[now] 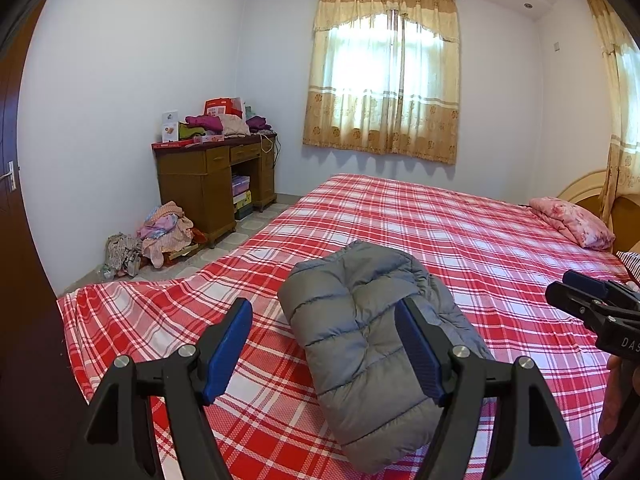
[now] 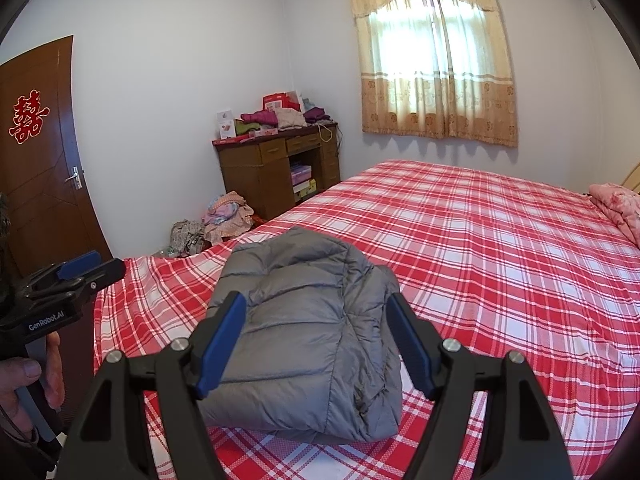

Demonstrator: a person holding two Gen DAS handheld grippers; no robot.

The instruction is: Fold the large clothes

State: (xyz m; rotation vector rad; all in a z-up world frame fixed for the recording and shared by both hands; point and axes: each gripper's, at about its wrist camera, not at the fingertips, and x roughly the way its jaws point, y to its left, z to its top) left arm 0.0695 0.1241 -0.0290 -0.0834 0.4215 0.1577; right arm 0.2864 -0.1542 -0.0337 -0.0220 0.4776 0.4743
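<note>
Grey quilted jacket [image 2: 304,344], puffy and stitched in soft horizontal channels, is seen folded into a thick rounded bundle on the red-and-white plaid bed sheet [image 2: 500,264], a woven-looking cloth. The right hand-held gripper [image 2: 316,340] is held just before it, blue pads spread wide and empty; the left hand-held gripper [image 1: 324,348] likewise gapes, apparently clear of the fabric

Bedroom with white walls [image 2: 168,80]. Bed [image 2: 500,248], red plaid cover, is the reference point. Beyond its far edge, a curtained window [image 2: 436,68] admits daylight. Past its far left corner stands a wooden desk [image 2: 276,172] piled with clothes; more clothes [image 2: 224,216] lie on the floor beside it. Brown door [image 2: 36,160] further left.
</note>
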